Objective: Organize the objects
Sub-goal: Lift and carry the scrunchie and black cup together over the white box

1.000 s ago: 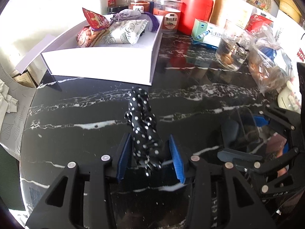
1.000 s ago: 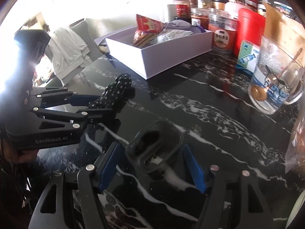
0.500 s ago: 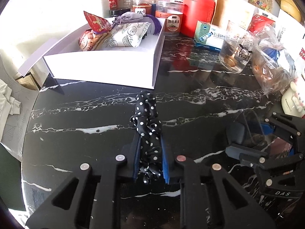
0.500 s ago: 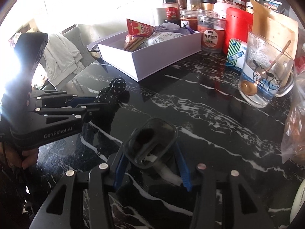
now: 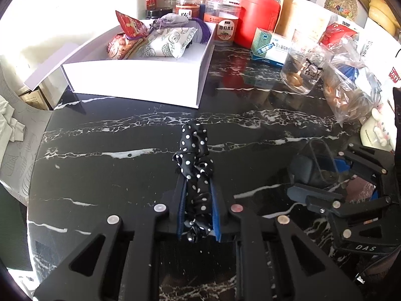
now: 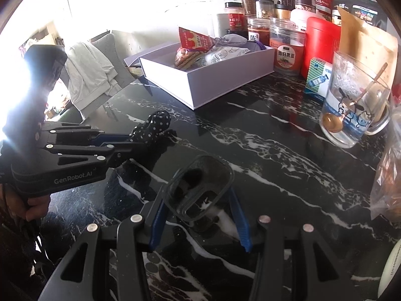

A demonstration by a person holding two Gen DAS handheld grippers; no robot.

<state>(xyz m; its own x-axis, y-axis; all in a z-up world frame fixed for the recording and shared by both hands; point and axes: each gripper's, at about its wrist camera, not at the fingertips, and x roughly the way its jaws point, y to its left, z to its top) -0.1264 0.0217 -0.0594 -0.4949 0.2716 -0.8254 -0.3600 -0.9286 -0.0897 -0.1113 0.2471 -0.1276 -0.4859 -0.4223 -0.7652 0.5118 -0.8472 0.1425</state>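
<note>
Left wrist view: the left gripper [image 5: 198,209] is clamped on the polka-dot scrunchie [image 5: 196,173], whose free end flops beyond the fingertips and could snag the white box [image 5: 140,79] wall. The right gripper [image 6: 200,215] pinches a small dark container [image 6: 199,189] between its pads; its glossy sides might slip.

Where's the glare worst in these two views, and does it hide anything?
Right wrist view: blown-out window light at left washes over the left gripper body; its polka-dot scrunchie stays readable. Left wrist view: upper-left corner overexposed, white box clear; fisheye bends both.

Both wrist cameras look steeply down, close over the black marble table [image 5: 100,175], sharing the far white box [image 6: 220,80].
</note>
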